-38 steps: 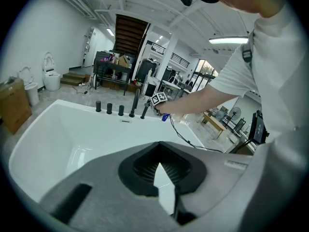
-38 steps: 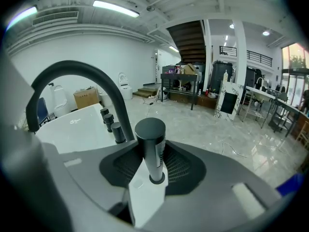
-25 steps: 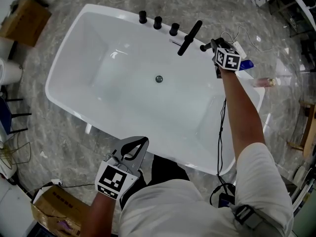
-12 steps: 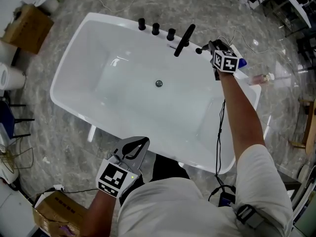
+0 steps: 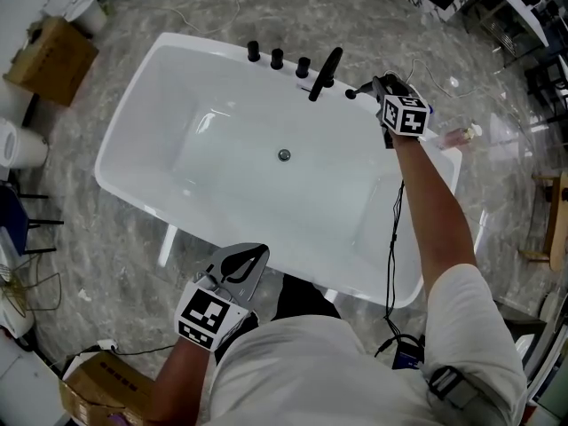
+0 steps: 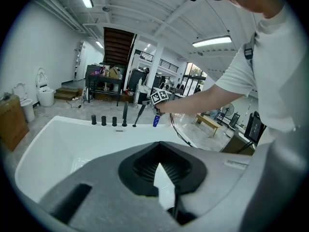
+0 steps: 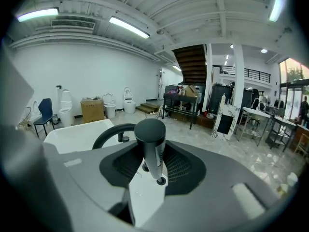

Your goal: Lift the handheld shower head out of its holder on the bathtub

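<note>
The shower head [image 7: 150, 141], a black cylinder, is clamped upright between the pads of the right gripper [image 5: 380, 88]. It is held over the far right corner of the white bathtub [image 5: 133, 162]. In the right gripper view its round top is seen above the jaws, and its lower end is shown bare against the white rim below. The holder itself cannot be made out in any view.

The curved black spout [image 5: 324, 73] is found just to the left of the shower head on the far rim. Three black knobs [image 5: 277, 58] are set in a row further left along that rim. The drain [image 5: 284, 154] is seen in the middle of the tub floor.

The left gripper [image 5: 259, 254] is held low at the near edge of the tub, well apart from the fittings. Its jaws are brought together at the tips, and nothing is gripped between them; only a sliver of white tub is seen behind.

A cardboard box [image 5: 51, 48] is placed on the marble floor [image 5: 115, 238] beyond the tub's far left corner.
</note>
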The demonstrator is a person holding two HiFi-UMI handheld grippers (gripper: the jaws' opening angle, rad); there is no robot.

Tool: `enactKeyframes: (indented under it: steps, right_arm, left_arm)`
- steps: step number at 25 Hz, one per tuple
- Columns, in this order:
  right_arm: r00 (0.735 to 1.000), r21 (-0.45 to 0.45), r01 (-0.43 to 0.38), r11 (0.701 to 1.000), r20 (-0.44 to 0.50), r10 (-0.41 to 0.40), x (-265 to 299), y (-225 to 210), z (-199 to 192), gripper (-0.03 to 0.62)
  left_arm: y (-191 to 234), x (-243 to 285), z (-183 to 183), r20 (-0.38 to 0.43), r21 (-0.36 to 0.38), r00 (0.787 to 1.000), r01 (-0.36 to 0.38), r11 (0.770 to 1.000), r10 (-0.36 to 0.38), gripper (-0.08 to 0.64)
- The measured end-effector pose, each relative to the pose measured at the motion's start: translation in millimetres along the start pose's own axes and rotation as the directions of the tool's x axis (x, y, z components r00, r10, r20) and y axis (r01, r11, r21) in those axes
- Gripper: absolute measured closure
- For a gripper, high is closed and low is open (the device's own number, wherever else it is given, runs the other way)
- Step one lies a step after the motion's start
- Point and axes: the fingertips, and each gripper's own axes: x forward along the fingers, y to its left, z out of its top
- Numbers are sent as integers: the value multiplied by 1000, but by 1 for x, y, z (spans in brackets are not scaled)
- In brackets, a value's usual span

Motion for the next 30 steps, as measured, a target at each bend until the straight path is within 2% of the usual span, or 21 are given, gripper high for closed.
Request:
enactKeyframes:
  steps: [30]
  right_arm:
    - [980,-99,29,995,197,-9,-193,89,100,446]
  left_arm:
    - [-51,-111,-42,72,95,996,41,995,-48,552]
